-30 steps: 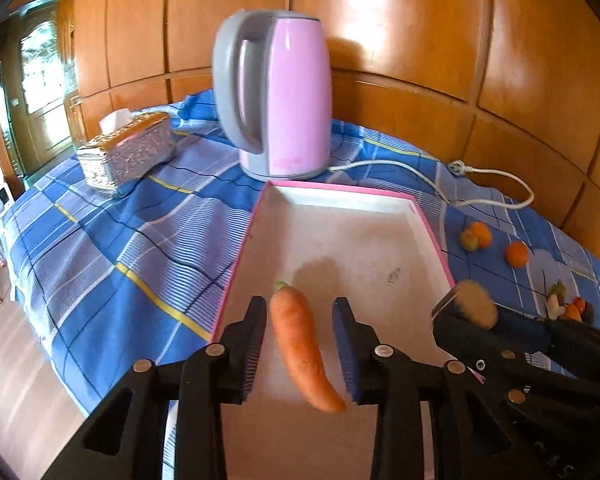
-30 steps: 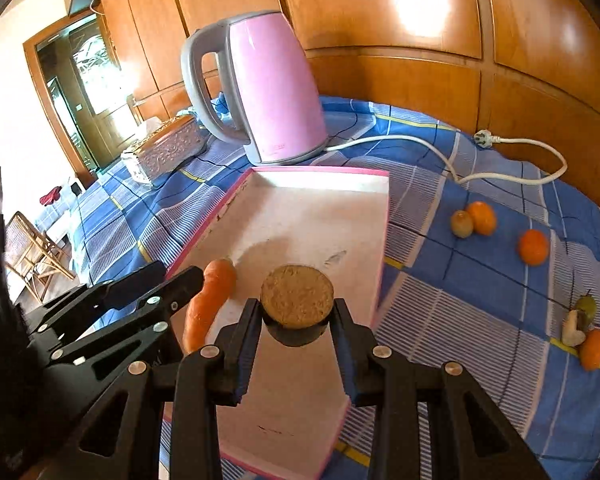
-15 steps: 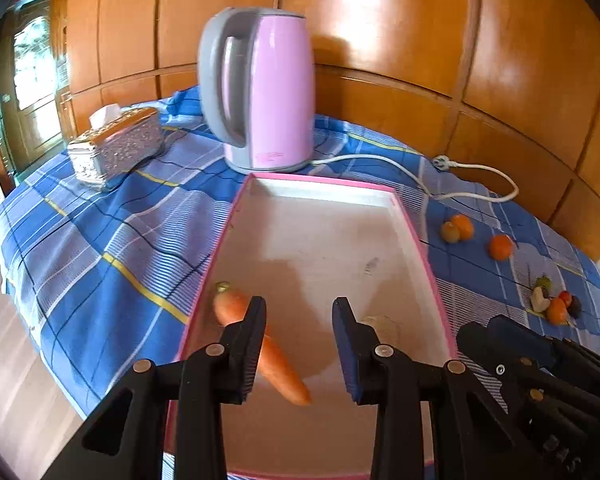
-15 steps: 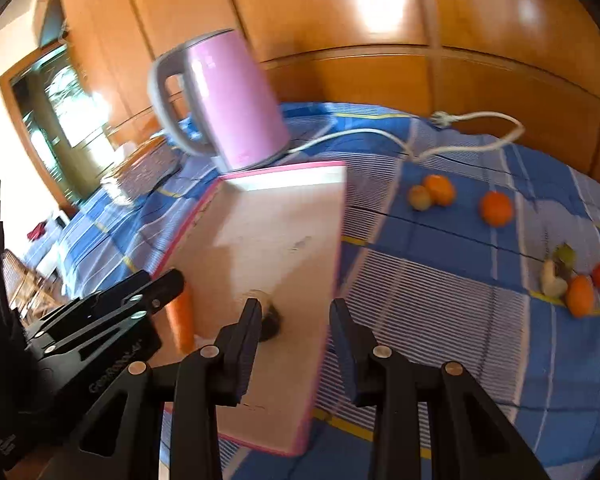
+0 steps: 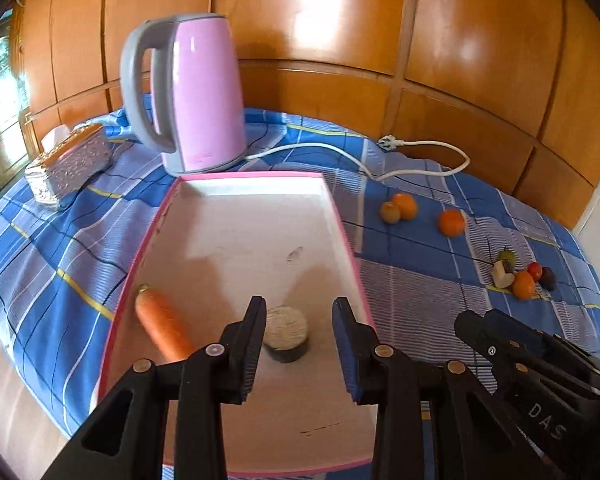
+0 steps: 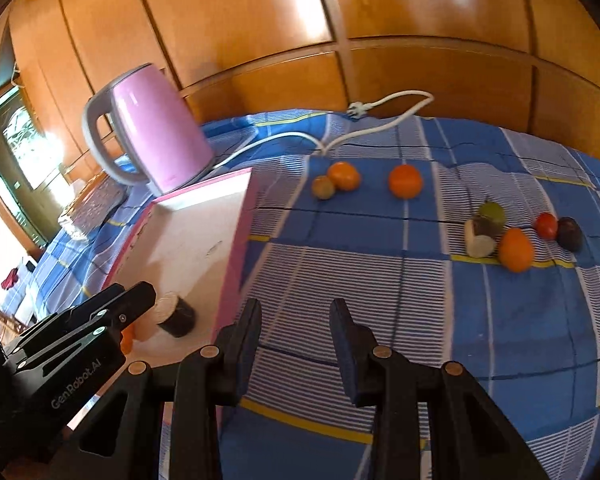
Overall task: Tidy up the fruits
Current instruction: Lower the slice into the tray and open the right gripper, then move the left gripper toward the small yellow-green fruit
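Carrot (image 5: pixel 162 326) and half fruit (image 5: pixel 286 333) now both released into tray (image 5: pixel 342 224) near its front edge, left gripper (image 5: pixel 300 344) and right gripper (image 6: pixel 296 348) jaws open and empty, right swung toward loose fruits (image 6: pixel 406 181) on bed (image 6: pixel 420 320).

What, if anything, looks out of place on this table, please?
The pink kettle's white cord trails unplugged across the blue cloth. Fruit lies scattered beside the pink tray, which holds only a carrot and a round dark-sided piece.
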Demonstrator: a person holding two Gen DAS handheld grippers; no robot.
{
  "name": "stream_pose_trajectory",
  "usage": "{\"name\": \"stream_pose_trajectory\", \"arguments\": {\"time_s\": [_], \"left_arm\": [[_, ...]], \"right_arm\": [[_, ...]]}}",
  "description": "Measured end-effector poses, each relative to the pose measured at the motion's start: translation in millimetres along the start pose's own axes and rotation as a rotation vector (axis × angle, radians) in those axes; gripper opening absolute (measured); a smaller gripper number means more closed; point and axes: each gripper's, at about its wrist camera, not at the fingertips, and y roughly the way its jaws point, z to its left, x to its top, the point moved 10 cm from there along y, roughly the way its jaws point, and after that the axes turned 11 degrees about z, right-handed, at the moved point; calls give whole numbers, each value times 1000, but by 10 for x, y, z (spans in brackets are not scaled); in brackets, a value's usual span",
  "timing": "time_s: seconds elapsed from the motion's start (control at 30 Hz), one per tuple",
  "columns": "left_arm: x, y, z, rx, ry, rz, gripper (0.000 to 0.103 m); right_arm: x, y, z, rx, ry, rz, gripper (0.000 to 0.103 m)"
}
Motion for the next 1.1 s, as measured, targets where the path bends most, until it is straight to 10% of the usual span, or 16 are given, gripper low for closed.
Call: {"name": "stream_pose_trajectory", "arguments": {"time_s": [1.1], "left_arm": [[654,652,-866,-157,115,96,28]], "right_arm": [[479,189,-630,-90,36,-21,36]]}}
